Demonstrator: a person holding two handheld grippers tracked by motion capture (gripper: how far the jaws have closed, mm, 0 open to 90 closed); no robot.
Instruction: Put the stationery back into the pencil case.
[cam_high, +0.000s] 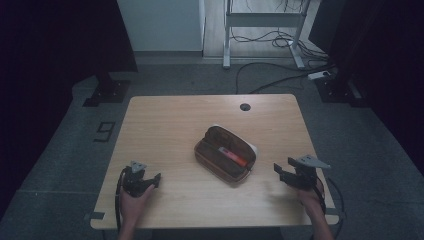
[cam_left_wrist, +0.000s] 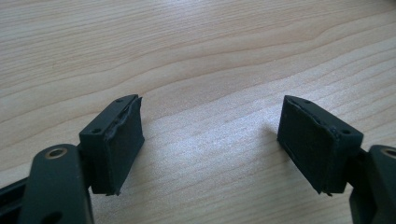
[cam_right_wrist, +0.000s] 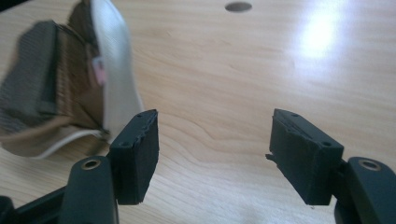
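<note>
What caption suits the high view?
Open pencil case on a wooden table, flanked by left tongs and right tongs, both open.

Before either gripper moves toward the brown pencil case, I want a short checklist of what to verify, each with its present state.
1. Left gripper open, nothing between its jaws: ok.
2. Right gripper open, nothing between its jaws: ok.
3. Brown fabric pencil case lies open at the middle of the light wooden table: ok.
4. Orange-red pen-like object sits inside the case: ok; what it is, cannot tell.
5. Bare tabletop between each gripper and the case: ok.
6. Case is steady enough to be gripped with one gripper: cannot tell.
</note>
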